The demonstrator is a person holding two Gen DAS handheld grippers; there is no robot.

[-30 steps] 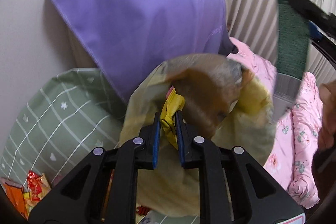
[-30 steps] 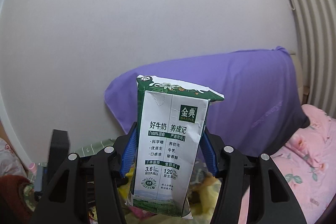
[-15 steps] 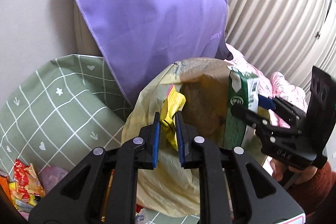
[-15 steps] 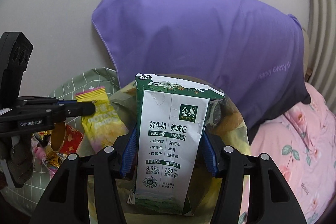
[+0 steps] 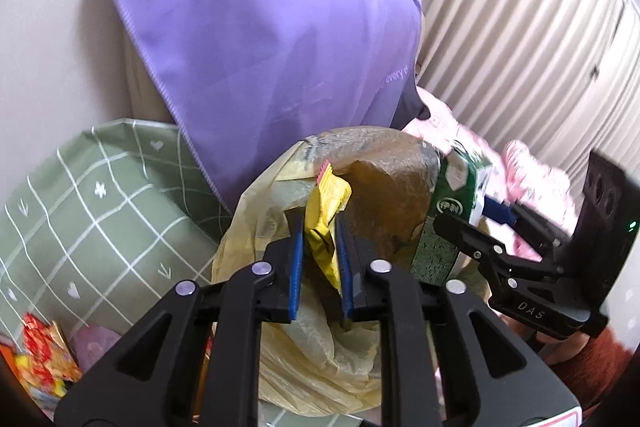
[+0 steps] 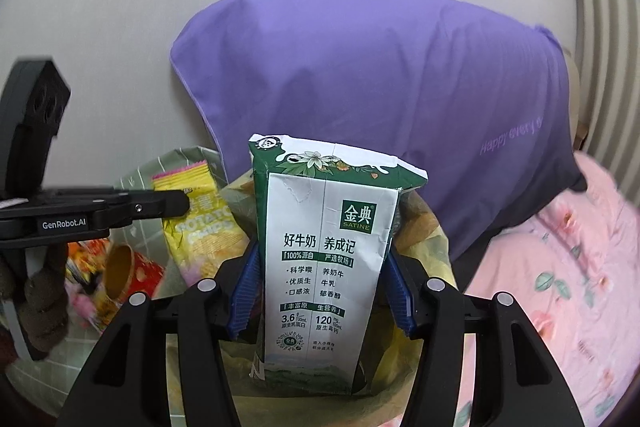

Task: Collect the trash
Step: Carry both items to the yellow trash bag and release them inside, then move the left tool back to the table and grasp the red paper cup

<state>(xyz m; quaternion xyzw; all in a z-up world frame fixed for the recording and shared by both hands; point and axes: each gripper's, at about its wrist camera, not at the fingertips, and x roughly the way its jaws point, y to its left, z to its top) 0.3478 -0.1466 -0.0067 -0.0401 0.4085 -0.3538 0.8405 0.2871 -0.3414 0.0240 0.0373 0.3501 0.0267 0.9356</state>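
A thin yellowish trash bag (image 5: 304,359) stands open on the bed. My left gripper (image 5: 318,223) holds a yellow chip packet (image 5: 324,211) upright over the bag's mouth. Its jaws are opening, and the packet still sits between the blue pads, touching them. My right gripper (image 6: 320,259) is shut on a green and white milk carton (image 6: 328,247), held upright above the same bag (image 6: 432,239). In the left wrist view the carton (image 5: 452,203) and right gripper (image 5: 468,219) hang at the bag's right rim. The right wrist view shows the chip packet (image 6: 200,227) under the left gripper (image 6: 176,203).
A purple pillow (image 5: 280,47) leans on the wall behind the bag. A green gridded cushion (image 5: 100,207) lies to the left, with bright snack wrappers (image 5: 40,359) and a red paper cup (image 6: 124,271) near it. Pink floral bedding (image 6: 560,287) and a pleated curtain (image 5: 520,47) fill the right.
My right gripper came down with the milk carton to the bag's mouth, beside the left one. The left jaws have widened slightly around the chip packet, which has not dropped.
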